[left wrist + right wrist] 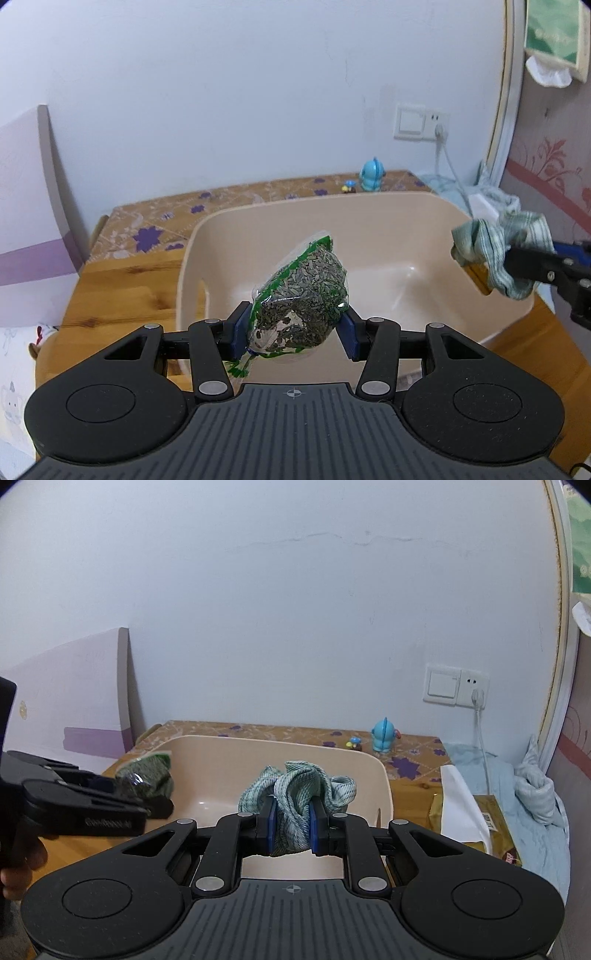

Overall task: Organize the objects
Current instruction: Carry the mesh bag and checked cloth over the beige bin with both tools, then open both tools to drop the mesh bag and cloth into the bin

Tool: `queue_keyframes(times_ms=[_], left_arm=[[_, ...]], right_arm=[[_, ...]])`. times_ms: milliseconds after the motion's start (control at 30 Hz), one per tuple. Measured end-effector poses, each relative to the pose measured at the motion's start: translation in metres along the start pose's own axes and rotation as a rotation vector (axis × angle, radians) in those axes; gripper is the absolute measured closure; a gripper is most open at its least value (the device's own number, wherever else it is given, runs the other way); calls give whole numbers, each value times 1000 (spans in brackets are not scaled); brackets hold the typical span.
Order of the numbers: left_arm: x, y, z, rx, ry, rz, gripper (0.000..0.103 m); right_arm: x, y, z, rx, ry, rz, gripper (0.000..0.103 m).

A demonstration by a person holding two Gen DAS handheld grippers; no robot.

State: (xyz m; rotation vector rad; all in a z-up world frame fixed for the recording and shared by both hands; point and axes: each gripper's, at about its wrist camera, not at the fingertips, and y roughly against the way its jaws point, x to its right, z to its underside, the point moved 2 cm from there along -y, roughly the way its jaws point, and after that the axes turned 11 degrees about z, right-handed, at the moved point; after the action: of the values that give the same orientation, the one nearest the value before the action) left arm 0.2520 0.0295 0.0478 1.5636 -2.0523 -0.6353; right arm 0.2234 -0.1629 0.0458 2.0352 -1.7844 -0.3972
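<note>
My left gripper [294, 332] is shut on a clear plastic bag of dried green-grey herbs [306, 299], held above the near left part of a beige plastic tub [369, 206]. My right gripper [291, 829] is shut on a bunched green-and-white striped cloth [301, 786], held over the tub [229, 746] from its near side. In the left wrist view the cloth [498, 247] hangs at the tub's right rim. In the right wrist view the herb bag [147, 773] shows at the tub's left rim. The tub's inside looks bare.
The tub stands on a wooden table [122, 295] with a floral cover [155, 221] at the back. A blue toy figure [372, 175] and a tiny figurine [348, 186] stand near the wall. Light-blue fabric [517, 797], a white and gold package [476, 823] and a plugged-in cable [482, 738] lie to the right.
</note>
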Motion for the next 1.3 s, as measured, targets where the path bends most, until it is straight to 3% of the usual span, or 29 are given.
queue_keyframes(times_ms=[400, 733, 800, 867, 900, 933, 1067, 1133, 1300], left_arm=[[3, -58, 0, -125, -15, 3, 53], [-6, -74, 6, -161, 19, 2, 52], [-8, -73, 7, -158, 35, 3, 45], [-11, -70, 6, -144, 62, 16, 31], [-12, -68, 5, -133, 72, 23, 26], [-13, -65, 5, -122, 78, 27, 24], [-11, -54, 2, -91, 70, 27, 23], [-11, -48, 1, -79, 72, 23, 20], [-9, -29, 5, -63, 76, 35, 18]], right_arm=[[-9, -45, 17, -123, 45, 5, 86], [-12, -56, 25, -175, 66, 13, 84], [-13, -57, 27, -184, 65, 16, 83], [-12, -57, 27, -187, 59, 23, 78], [-12, -56, 26, -186, 59, 24, 70], [-12, -55, 26, -184, 58, 25, 64], [-13, -49, 25, -174, 63, 28, 58], [-13, -45, 24, -166, 63, 30, 45], [-12, -31, 22, -147, 60, 24, 33]])
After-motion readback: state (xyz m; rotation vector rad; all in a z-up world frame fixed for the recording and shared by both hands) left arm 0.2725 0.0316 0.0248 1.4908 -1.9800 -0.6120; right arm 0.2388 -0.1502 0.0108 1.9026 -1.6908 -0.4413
